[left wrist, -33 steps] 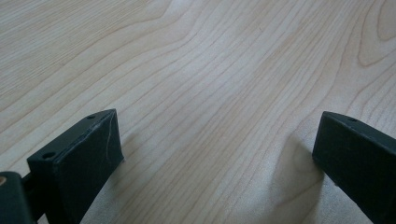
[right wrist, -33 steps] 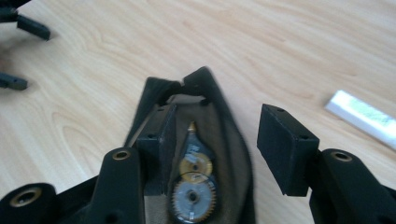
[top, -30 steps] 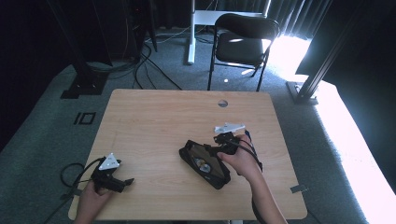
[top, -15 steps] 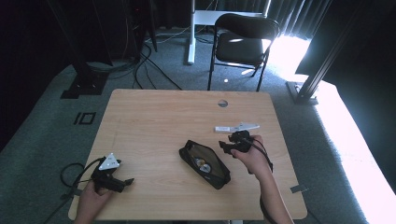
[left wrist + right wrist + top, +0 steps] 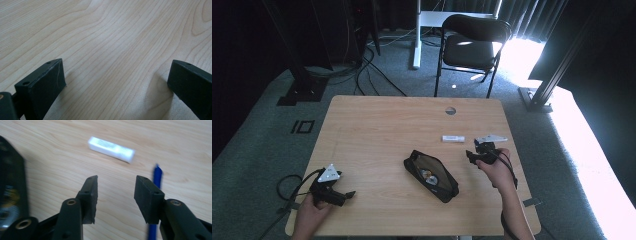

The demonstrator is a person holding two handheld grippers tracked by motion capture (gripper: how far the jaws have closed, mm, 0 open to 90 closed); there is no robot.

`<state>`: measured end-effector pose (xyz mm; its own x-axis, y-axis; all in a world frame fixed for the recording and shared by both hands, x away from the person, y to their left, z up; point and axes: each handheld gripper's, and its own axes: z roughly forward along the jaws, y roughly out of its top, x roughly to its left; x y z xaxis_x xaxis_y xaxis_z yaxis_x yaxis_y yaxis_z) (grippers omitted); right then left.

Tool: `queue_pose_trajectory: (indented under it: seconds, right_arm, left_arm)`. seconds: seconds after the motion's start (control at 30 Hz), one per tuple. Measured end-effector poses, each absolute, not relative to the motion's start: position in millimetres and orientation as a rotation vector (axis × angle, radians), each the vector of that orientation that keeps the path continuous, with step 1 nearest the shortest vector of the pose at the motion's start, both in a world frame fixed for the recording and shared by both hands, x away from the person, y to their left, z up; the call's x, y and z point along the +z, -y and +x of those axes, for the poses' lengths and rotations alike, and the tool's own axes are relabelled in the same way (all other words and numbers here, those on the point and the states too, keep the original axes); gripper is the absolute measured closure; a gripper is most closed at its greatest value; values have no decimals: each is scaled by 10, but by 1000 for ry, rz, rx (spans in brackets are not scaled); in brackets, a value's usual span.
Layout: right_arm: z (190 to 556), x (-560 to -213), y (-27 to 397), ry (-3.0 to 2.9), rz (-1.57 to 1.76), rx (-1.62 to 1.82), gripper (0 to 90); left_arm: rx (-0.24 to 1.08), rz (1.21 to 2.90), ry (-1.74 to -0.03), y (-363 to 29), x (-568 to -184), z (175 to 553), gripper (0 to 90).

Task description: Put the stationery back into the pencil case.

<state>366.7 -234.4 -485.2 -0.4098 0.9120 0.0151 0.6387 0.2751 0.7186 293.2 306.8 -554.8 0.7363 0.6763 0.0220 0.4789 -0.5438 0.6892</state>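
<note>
An open black pouch (image 5: pixel 432 175) lies at the middle of the wooden table (image 5: pixel 377 125), with small round items inside. A white eraser-like block (image 5: pixel 453 138) lies to its upper right. My right gripper (image 5: pixel 472 156) hovers just right of the pouch, near the block. In the right gripper view its jaws (image 5: pixel 116 182) stand open and have just been closing, with bare wood between them. The white block (image 5: pixel 111 149) is ahead, a blue pen (image 5: pixel 157 176) runs beside the right jaw, and the pouch (image 5: pixel 10 187) is at the left. My left gripper (image 5: pixel 343 195) rests open at the front left (image 5: pixel 116 67).
A cable hole (image 5: pixel 450 110) sits near the table's far edge. A black folding chair (image 5: pixel 472 45) stands beyond the table, with stands and cables on the floor. The table's right edge is close to my right hand.
My right gripper has moved rightward and lower, away from the pouch to a spot beside the white block. The left gripper has stayed put.
</note>
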Motion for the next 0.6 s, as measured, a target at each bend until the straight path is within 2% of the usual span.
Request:
queue_pose_trajectory:
  seconds: [0.6]
  right_arm:
    - [3951,-5247,2694,-2043,1625,836,554]
  left_arm:
    - [376,2255,-866,-3069,-5547,2933,15]
